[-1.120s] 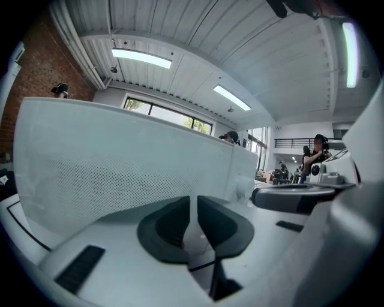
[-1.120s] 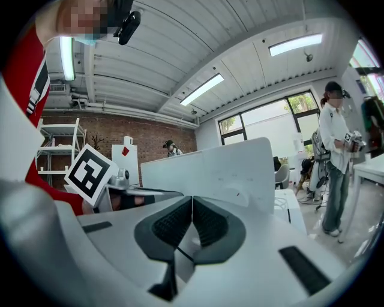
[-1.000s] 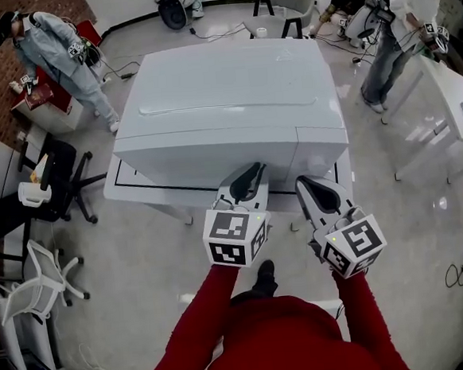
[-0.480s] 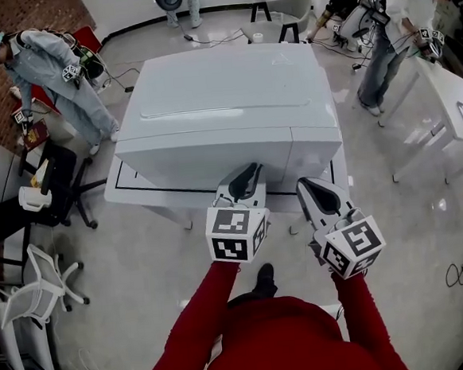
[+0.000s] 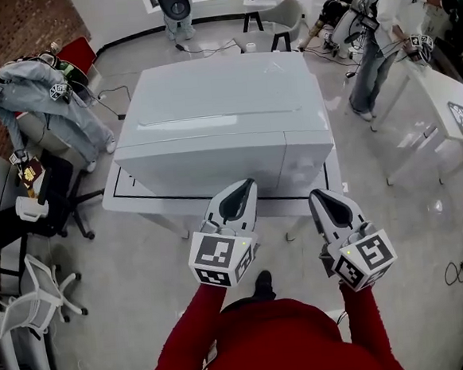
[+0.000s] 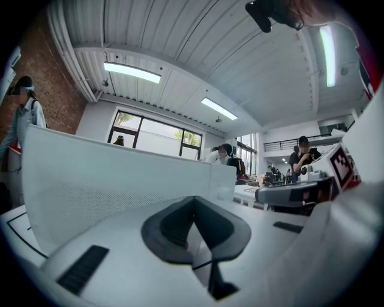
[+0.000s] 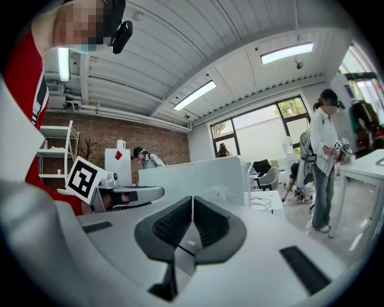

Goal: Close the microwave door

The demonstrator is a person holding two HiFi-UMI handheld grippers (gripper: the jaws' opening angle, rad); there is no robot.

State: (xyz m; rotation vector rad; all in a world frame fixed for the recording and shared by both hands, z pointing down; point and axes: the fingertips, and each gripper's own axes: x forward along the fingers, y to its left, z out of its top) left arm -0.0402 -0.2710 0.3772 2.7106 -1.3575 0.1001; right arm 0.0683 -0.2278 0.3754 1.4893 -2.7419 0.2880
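The white microwave [image 5: 226,117] stands on a white table [image 5: 121,198], and its door [image 5: 206,162] lies flush with the front. Both grippers hover in front of it, apart from it. My left gripper [image 5: 246,185] points at the door's lower edge; its jaws are closing together with nothing between them. My right gripper [image 5: 318,194] is shut and empty, below the control panel [image 5: 307,154]. In the left gripper view the left gripper [image 6: 193,201] has its pads meeting before the microwave's front [image 6: 120,180]. The right gripper view shows the right gripper [image 7: 192,201] shut, with the microwave [image 7: 198,177] ahead.
A person [image 5: 41,99] stands at the left by a black office chair [image 5: 57,194]. Another person [image 5: 379,33] stands at the right beside a white table [image 5: 449,107]. A white chair [image 5: 32,292] is at the lower left. Chairs [image 5: 282,16] stand behind the microwave.
Both grippers have drawn back from the microwave's front towards me, and they now sit lower in the head view. The left one has also shifted a little to the left.
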